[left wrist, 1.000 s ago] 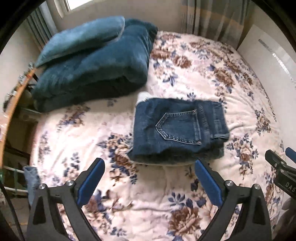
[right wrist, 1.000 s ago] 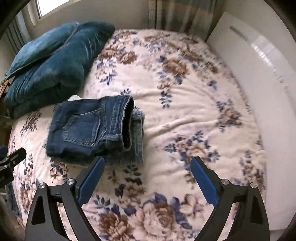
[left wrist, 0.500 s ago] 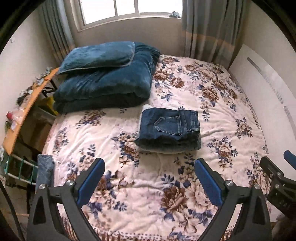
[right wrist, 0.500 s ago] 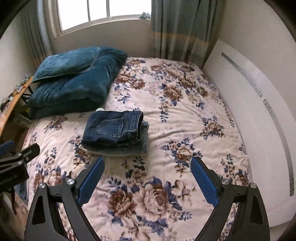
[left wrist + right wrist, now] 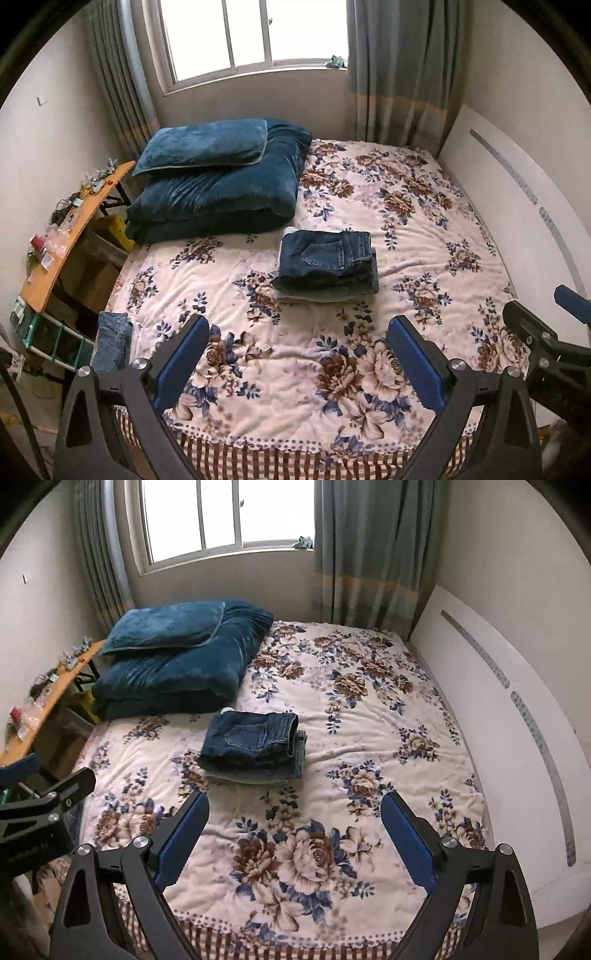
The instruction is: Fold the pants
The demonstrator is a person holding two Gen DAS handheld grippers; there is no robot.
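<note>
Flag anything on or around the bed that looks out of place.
The folded jeans sit neatly mid-bed. One oddity: another denim garment lies crumpled and unfolded, hanging off the bed's near-left corner.

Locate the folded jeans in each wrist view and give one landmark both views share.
Left wrist: folded jeans lie just right of picture centre, on the floral bedspread.
Right wrist: folded jeans lie left of centre, mid-height.
Shared landmark: the folded dark blue quilt just up-left of the jeans.
</note>
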